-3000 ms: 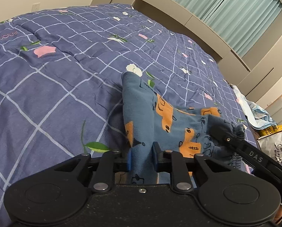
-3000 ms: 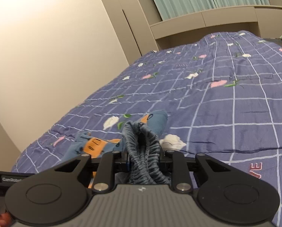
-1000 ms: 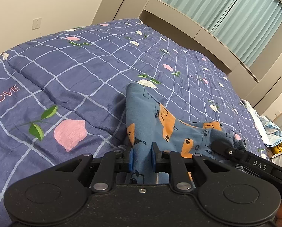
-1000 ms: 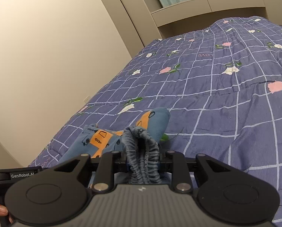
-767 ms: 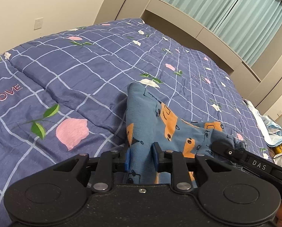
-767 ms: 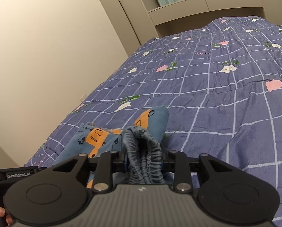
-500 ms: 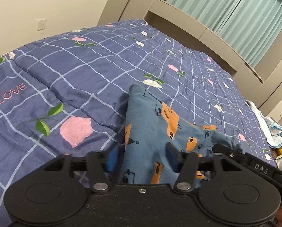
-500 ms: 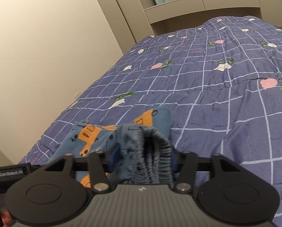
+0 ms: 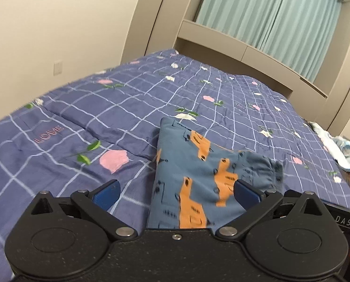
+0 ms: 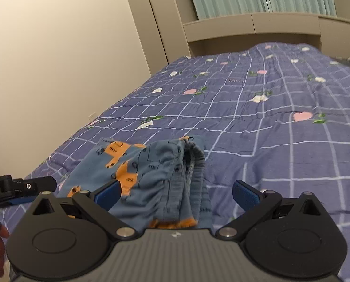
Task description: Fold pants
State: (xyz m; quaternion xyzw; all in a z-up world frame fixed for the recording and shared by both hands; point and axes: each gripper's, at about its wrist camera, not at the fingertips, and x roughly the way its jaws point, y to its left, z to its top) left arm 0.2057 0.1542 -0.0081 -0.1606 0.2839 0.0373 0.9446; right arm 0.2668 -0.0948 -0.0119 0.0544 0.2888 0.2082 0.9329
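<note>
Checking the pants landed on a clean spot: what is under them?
The pants lie folded on the purple checked quilt, which shows around their far and side edges. Anything between the pants and the quilt is covered, so it cannot be seen.

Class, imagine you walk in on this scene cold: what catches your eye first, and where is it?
The blue pants with orange cars lie folded on the checked quilt, right in front of both cameras. The left gripper and right gripper are opening around them, their pads clear of the cloth.
</note>
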